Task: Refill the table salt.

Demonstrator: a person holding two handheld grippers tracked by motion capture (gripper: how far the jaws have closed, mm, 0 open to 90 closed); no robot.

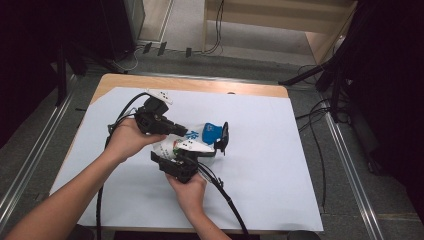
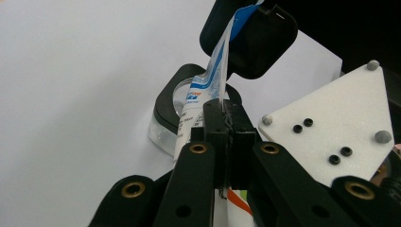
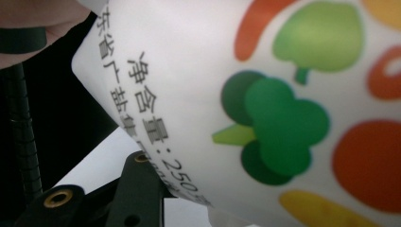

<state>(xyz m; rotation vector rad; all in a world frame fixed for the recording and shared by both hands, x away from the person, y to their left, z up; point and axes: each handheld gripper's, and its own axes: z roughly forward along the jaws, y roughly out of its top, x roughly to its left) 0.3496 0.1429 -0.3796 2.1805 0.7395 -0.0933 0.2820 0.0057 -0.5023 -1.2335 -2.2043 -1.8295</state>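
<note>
A white salt bag point(image 1: 192, 141) with a blue top and printed vegetables hangs above the middle of the table, between my two grippers. My left gripper point(image 1: 179, 131) comes in from the left, and its jaws are shut on a thin edge of the bag point(image 2: 222, 71). My right gripper point(image 1: 196, 156) reaches up from below and grips the bag's lower white part point(image 3: 227, 85); one of its jaws shows at the lower left of the right gripper view, and the bag hides the other. Just past the bag stands a small clear container with a black rim point(image 2: 163, 101), its black lid point(image 2: 255, 47) raised.
A white sheet point(image 1: 265, 165) covers the wooden table point(image 1: 115, 80). Cables trail from both grippers toward the front edge. Black stands and loose cables point(image 1: 320, 75) crowd the floor to the right.
</note>
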